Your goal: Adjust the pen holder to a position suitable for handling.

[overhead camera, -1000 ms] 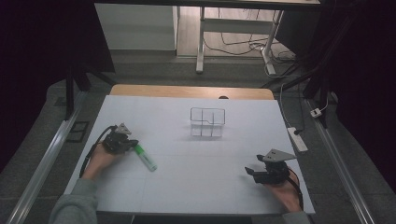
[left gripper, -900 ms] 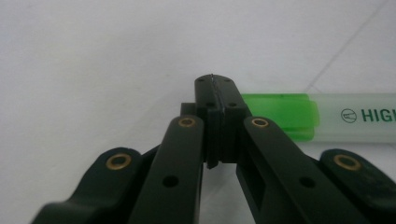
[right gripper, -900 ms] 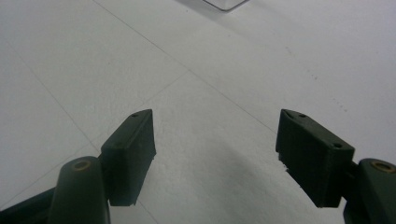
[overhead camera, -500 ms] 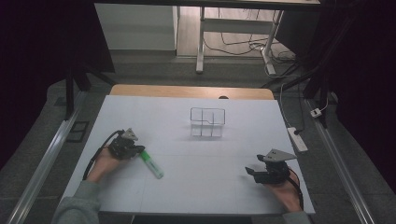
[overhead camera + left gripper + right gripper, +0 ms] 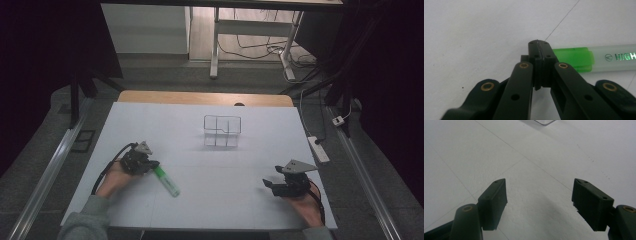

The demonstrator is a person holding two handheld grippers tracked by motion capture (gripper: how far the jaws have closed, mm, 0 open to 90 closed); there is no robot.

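So the left claw (image 5: pixel 150 165) sits low on the white desk (image 5: pixel 200 200), jaws pressed together with nothing between them. A green highlighter (image 5: pixel 596 58) lies flat just beside its tips, running off toward the desk's near edge. Over on the right, the other claw (image 5: pixel 539 202) is spread wide above bare desk. A clear rack (image 5: pixel 222 131) stands mid-desk, well apart from both.

Left claw (image 5: pixel 150 164) low at the near left, jaws pressed together, hand (image 5: pixel 112 181) behind. Right claw (image 5: pixel 271 182) low at the near right, jaws spread wide, empty.
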